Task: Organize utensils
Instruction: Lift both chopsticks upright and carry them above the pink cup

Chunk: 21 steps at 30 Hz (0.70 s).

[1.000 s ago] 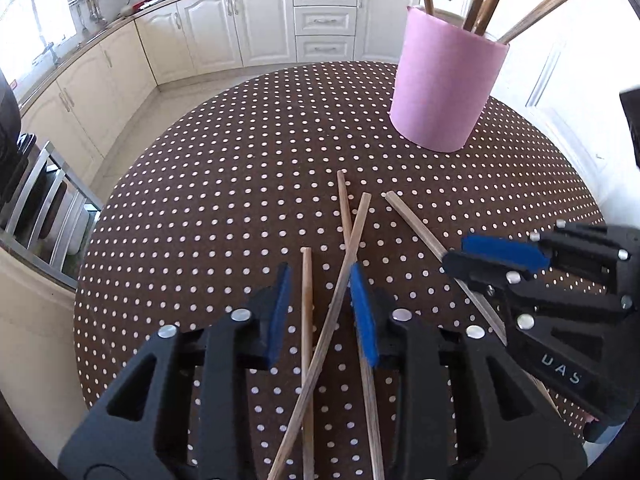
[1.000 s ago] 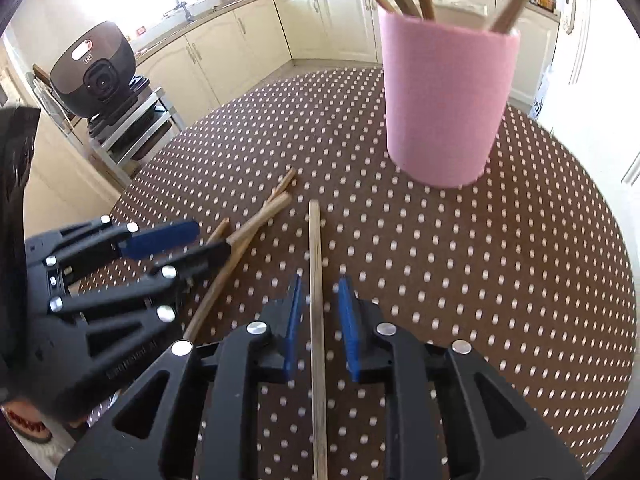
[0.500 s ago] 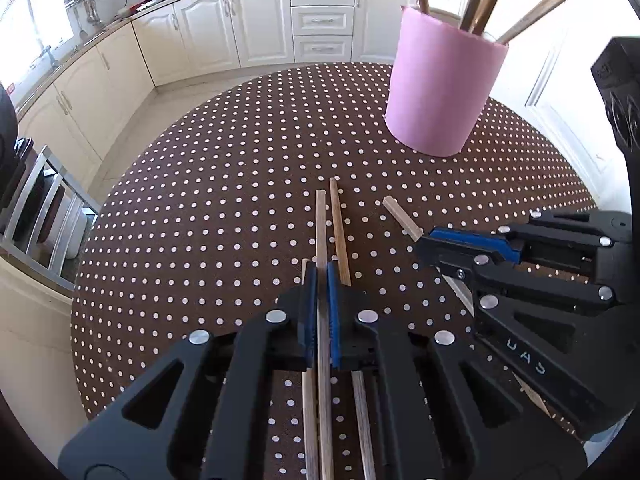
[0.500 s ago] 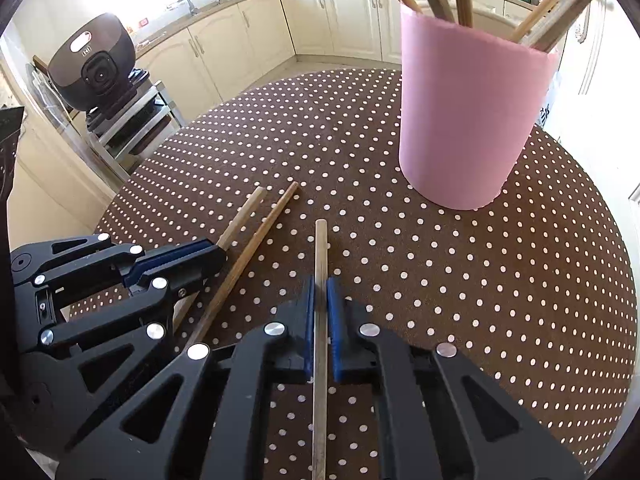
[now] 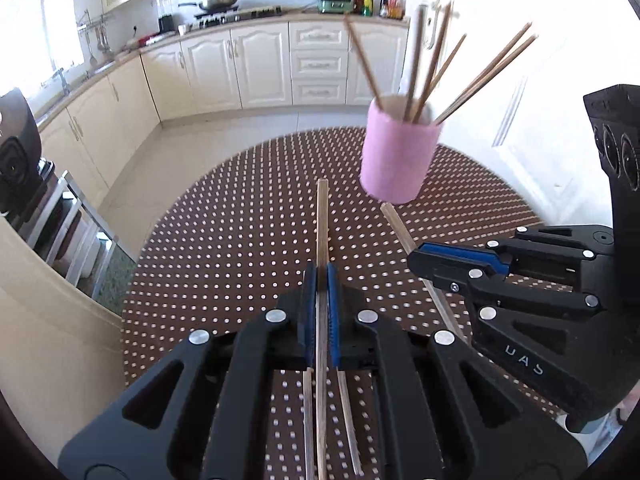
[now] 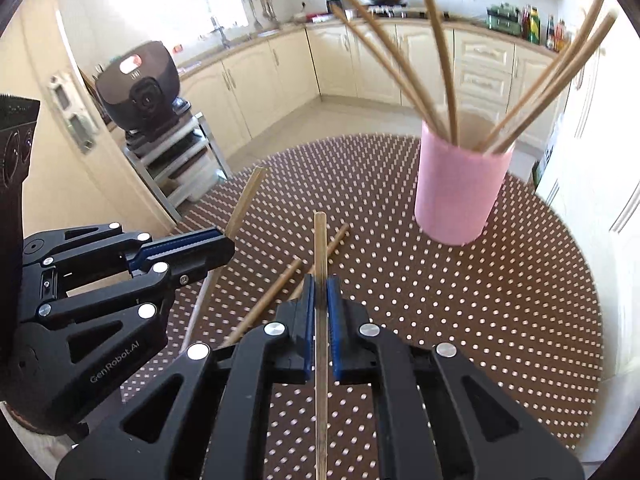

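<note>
My left gripper (image 5: 320,280) is shut on one wooden chopstick (image 5: 322,216), held off the brown dotted table (image 5: 240,208) and pointing forward. My right gripper (image 6: 320,285) is shut on another chopstick (image 6: 320,240), also lifted. In the left wrist view the right gripper (image 5: 420,258) shows at the right with its stick (image 5: 394,222) aimed towards the pink cup (image 5: 396,160). In the right wrist view the left gripper (image 6: 226,245) shows at the left. The pink cup (image 6: 460,192) stands upright with several chopsticks in it. Two loose chopsticks (image 6: 276,298) lie crossed on the cloth below the grippers.
A black rice cooker (image 6: 140,84) sits on a metal rack (image 6: 172,160) left of the table. Cream kitchen cabinets (image 5: 256,64) run along the back. A white door (image 6: 600,184) stands close to the table's right edge.
Both grippers shut, each on a chopstick lying on the cloth, and then rose with the sticks. Two chopsticks stayed on the table. The cup now looks smaller and farther off.
</note>
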{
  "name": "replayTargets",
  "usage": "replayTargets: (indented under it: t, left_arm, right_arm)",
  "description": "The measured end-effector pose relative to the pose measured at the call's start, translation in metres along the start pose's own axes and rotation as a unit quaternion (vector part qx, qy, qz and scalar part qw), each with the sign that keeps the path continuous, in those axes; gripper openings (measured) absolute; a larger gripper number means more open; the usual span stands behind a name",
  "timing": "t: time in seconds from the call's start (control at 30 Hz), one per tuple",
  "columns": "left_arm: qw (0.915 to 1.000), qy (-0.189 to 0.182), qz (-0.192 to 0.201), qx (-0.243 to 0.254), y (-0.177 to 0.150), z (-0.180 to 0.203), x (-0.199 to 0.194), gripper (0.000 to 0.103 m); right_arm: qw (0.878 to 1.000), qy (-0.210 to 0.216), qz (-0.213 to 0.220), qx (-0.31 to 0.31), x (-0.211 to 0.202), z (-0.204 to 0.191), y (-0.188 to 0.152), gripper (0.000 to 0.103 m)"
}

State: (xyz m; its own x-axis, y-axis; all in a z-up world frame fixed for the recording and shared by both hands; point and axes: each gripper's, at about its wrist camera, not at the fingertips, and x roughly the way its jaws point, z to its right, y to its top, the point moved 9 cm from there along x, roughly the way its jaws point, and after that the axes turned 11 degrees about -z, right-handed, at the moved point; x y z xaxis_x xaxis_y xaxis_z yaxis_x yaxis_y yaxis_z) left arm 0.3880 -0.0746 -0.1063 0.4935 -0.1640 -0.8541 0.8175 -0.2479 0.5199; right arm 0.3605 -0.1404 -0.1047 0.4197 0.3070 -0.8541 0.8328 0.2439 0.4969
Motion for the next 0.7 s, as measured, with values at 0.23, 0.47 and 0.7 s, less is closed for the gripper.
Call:
replayTargets:
  t: [0.23,0.47,0.7]
  left_arm:
    - [0.9988,-0.008,0.047,0.000,-0.007,0.008,-0.057,0.006]
    - [0.9954,-0.014,0.095,-0.001,-0.011,0.021,-0.102,0.006]
    - [0.9883,-0.023,0.150,-0.014,-0.002,0.035,-0.133,0.006]
  right_arm:
    - [0.999,0.001,0.045,-0.007,-0.050,-0.012,0.001,0.005]
    - [0.995,-0.008,0.100,-0.022,-0.101,-0.019,0.002,0.005]
    - [0.985,-0.036,0.163,-0.033,-0.146,-0.015,0.005,0.005]
